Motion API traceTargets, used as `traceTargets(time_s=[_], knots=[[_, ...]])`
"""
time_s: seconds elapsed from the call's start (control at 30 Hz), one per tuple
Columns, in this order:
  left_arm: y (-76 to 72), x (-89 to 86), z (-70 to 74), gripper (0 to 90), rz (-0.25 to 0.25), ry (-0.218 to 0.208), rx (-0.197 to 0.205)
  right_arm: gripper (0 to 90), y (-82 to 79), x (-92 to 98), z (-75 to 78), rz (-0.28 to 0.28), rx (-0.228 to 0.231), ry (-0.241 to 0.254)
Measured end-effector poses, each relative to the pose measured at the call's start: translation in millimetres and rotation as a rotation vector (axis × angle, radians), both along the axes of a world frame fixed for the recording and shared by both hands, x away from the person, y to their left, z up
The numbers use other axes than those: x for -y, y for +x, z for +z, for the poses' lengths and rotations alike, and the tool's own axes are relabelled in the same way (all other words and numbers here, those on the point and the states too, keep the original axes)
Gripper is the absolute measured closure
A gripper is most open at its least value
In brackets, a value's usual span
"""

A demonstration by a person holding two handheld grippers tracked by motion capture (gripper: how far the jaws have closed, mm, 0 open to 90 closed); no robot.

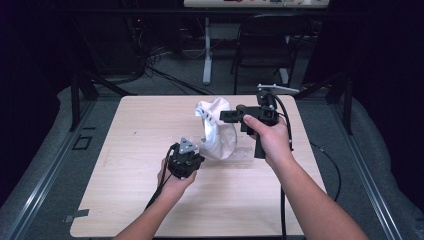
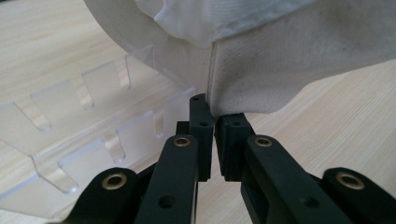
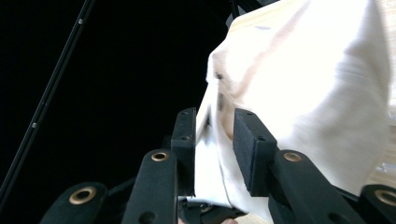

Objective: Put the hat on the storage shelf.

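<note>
One white cloth [image 1: 216,131] is being worked on the table [image 1: 125,165], with one clear acrylic rack [image 2: 70,135] of upright slats lying just beside and partly under it. Two tools are in play. The left tool [image 1: 189,159], sitting at the near-left edge of the cloth, is pinching the cloth's lower seam: in the left gripper view its jaws are standing nearly together with the fabric edge [image 2: 212,105] caught at their tips. The right tool [image 1: 227,116] is raised at the upper right side of the cloth, and in the right gripper view its jaws are standing narrowly apart with a fold of the white fabric [image 3: 215,154] hanging between them; whether the pads are pressing on that fold cannot be told for sure, though the gap on the right pad suggests a loose hold at best. The step in hand appears to be lifting and spreading the cloth, one corner anchored low and another part held high. The next move probably calls for the right tool to settle a firm grip on the fabric, or to let go and take a better edge, while the left tool is keeping its pinch so the cloth does not slide off toward the rack. No other loose things are lying on the table beside the cloth.
</note>
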State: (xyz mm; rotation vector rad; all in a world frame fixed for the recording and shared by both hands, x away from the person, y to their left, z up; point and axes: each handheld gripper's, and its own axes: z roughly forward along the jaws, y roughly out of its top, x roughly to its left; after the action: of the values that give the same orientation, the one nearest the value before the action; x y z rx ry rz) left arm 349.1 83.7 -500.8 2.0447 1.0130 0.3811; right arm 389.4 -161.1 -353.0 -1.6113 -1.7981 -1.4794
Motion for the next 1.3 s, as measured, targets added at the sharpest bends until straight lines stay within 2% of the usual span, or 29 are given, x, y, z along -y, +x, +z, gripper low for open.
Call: traceTargets(time_s=[0.03,0.17,0.43,0.53,0.57,0.63,0.73,0.77,0.87,1.07,1.3], knots=[[1.5,0.5,-2.7,86.4,0.001,0.006,-0.012,70.4,-0.2,0.2,0.0,0.0,0.001,-0.001],[0.3,0.7,-4.2,86.3,-0.004,0.017,-0.008,70.1,-0.8,2.1,-0.1,-0.002,0.005,0.0],[-3.3,3.0,-4.9,85.0,-0.006,0.043,0.032,67.8,-1.3,5.0,-2.0,-0.007,0.006,-0.01],[-4.7,1.7,-5.0,81.9,-0.006,0.021,0.038,66.5,-2.1,4.5,-2.9,-0.007,0.007,-0.013],[-6.8,-0.1,-3.0,75.2,-0.019,0.0,0.047,65.5,-2.6,4.8,-3.2,-0.003,0.012,-0.023],[-11.0,-2.1,-0.5,70.1,-0.029,-0.026,0.067,65.2,-3.4,5.0,-3.5,-0.004,0.018,-0.03],[-15.8,-4.7,1.5,62.3,-0.038,-0.032,0.085,64.7,-5.0,6.6,-3.9,-0.006,0.021,-0.036],[-20.2,-7.8,2.3,59.9,-0.045,-0.032,0.109,64.3,-5.4,7.8,-4.0,-0.003,0.025,-0.038],[-25.8,-13.2,2.3,54.3,-0.049,-0.044,0.125,62.0,-7.1,10.2,-4.2,-0.019,0.032,-0.038],[-37.8,-28.2,3.2,50.8,-0.051,-0.051,0.114,57.7,-10.6,16.6,-4.8,-0.03,0.059,-0.042],[-52.5,-54.9,-2.7,48.3,-0.023,-0.048,0.089,51.8,-14.8,18.9,-7.5,-0.026,0.088,-0.065]])
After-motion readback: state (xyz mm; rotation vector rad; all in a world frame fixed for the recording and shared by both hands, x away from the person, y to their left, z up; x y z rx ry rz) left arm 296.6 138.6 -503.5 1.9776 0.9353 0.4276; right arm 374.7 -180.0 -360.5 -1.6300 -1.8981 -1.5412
